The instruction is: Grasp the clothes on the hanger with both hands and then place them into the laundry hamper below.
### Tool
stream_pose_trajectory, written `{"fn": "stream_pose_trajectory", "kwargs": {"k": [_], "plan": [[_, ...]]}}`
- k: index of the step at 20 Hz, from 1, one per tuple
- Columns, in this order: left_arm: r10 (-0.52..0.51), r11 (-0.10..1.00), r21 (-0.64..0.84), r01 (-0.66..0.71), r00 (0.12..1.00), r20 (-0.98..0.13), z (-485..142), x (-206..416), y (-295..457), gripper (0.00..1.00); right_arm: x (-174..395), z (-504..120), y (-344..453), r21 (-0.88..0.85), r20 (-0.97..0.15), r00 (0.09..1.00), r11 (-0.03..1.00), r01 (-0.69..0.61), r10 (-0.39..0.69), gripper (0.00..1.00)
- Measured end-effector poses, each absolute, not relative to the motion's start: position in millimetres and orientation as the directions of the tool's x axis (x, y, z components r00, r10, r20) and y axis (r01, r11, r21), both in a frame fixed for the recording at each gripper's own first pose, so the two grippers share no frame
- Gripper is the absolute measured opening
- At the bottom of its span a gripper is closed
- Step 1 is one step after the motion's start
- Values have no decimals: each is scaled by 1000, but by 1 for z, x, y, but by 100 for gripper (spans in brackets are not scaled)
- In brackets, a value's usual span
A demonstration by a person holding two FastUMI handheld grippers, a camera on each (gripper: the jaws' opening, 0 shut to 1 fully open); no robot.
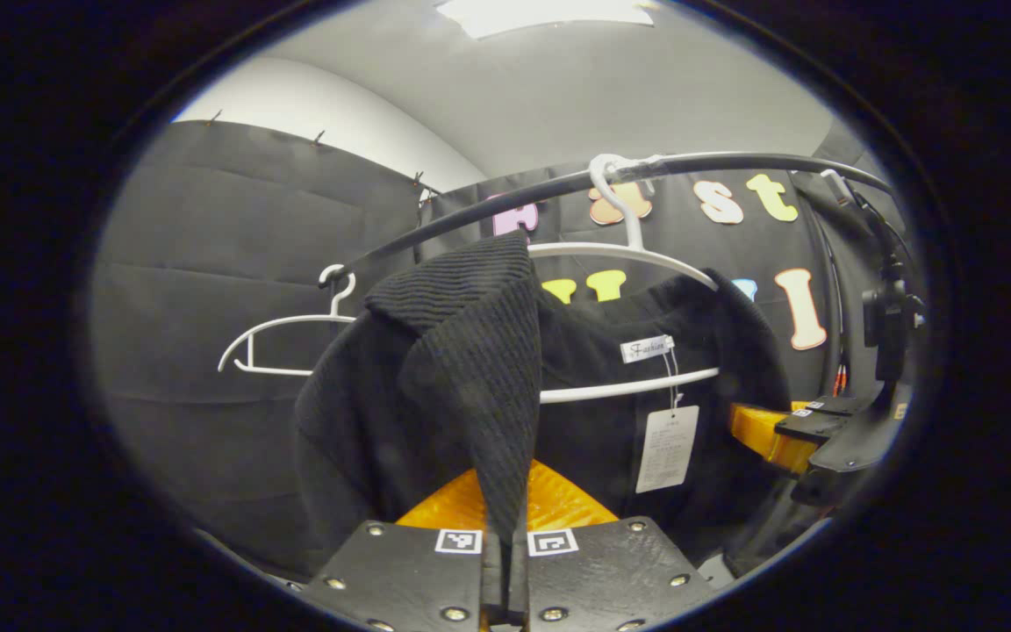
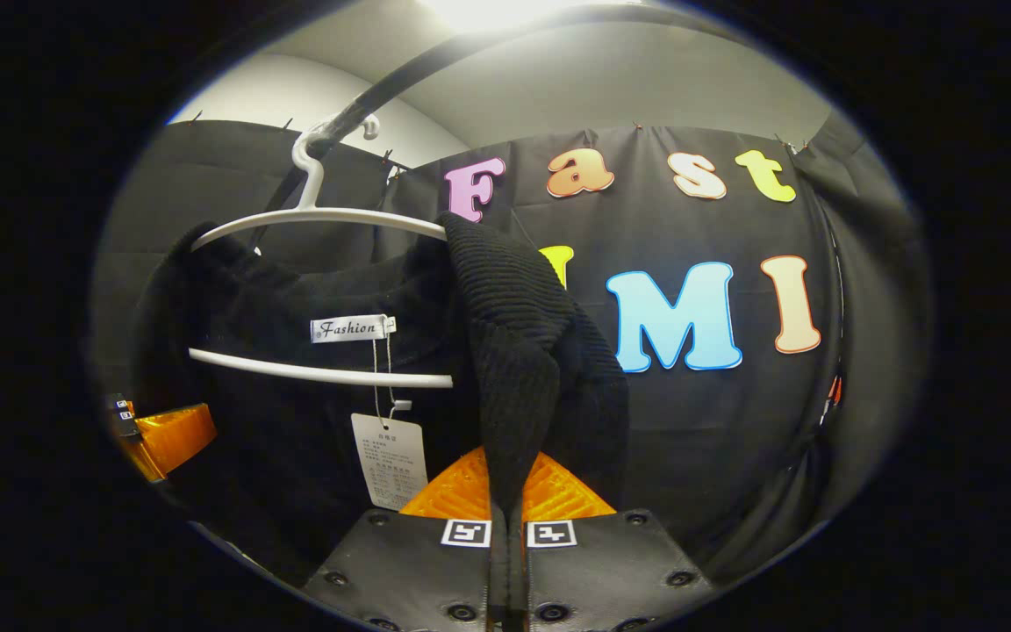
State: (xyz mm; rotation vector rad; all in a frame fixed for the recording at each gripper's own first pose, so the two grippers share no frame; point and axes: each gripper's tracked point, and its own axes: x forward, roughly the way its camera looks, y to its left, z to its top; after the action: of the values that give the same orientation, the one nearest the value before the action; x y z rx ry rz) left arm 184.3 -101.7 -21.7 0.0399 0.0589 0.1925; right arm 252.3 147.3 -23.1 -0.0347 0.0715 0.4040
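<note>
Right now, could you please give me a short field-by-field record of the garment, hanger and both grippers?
garment: black ribbed knit sweater, both shoulders pulled off its hanger
hanger: white plastic hanger, hooked on the black rail
spare: empty white hanger farther along the rail
left gripper: shut on one shoulder fold
right gripper: shut on the other shoulder fold
tag: white paper tag hanging inside the neck

Each claw: flat dark plates with round screws and small square black-and-white markers.

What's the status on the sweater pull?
Left gripper and right gripper both shut on black knit sweater. Sweater on white hanger, rail above. Nothing blocking.
</note>
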Motion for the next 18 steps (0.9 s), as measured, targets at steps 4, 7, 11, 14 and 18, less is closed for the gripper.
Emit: {"fn": "stream_pose_trajectory", "kwargs": {"k": [4, 7, 11, 14, 18], "plan": [[186, 980, 79, -184, 982, -17, -2, 167, -82, 0, 247, -10, 139, -38, -32, 931, 931, -364, 363, 1], [200, 970, 132, -202, 979, 31, 23, 146, -68, 0, 240, 0, 129, -42, -14, 933, 932, -359, 359, 1], [211, 969, 119, -217, 976, 60, 52, 131, -53, 0, 232, 26, 112, -72, 42, 944, 943, -325, 328, 1], [221, 965, 127, -230, 972, 86, 72, 126, -40, 0, 228, 51, 102, -77, 96, 946, 949, -305, 311, 0], [233, 959, 133, -249, 965, 123, 103, 120, -19, 0, 235, 76, 81, -106, 159, 951, 963, -249, 264, 0]]}}
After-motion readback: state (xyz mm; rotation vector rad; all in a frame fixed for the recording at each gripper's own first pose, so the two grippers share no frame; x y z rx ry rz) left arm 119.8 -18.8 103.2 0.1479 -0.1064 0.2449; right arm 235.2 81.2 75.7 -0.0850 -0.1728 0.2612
